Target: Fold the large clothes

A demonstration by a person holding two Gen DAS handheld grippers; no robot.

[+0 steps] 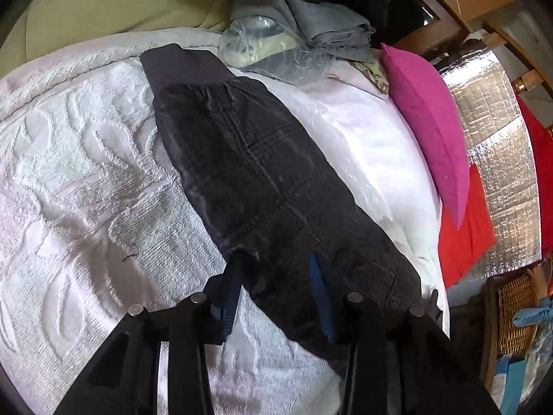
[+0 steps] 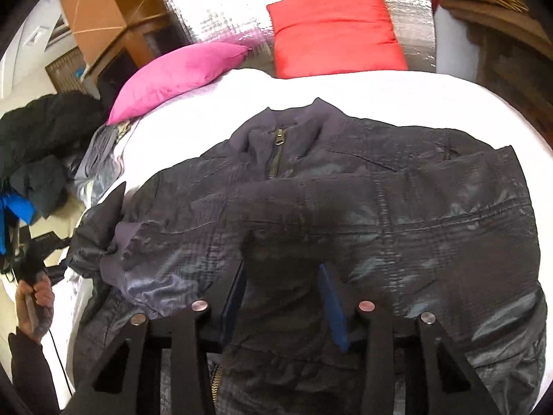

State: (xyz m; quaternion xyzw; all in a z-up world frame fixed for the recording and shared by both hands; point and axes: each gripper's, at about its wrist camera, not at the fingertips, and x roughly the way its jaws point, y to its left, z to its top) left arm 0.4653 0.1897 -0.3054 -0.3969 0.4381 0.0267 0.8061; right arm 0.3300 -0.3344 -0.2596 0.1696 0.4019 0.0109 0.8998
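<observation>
We judged the fold barely started; the dark jacket (image 2: 345, 207) lay spread on the white bedcover (image 2: 363, 93), collar and zipper (image 2: 276, 152) toward the upper middle of the right wrist frame, and one sleeve (image 2: 311, 190) already lay across the chest, while the body itself had not been doubled over; in the left wrist frame a long dark part of it, ending in a ribbed band (image 1: 183, 65), ran from the lower middle to the upper left over the bedcover.

The left gripper (image 1: 276, 276) stood with its blue fingers (image 1: 318, 276) either side of the near edge of that part; the cloth passed between them and seemed clamped, though shadow hid the contact.

The right gripper (image 2: 287, 287) straddled a raised ridge of jacket at the lower middle; its fingers (image 2: 328, 287) looked clenched on that fold.
</observation>
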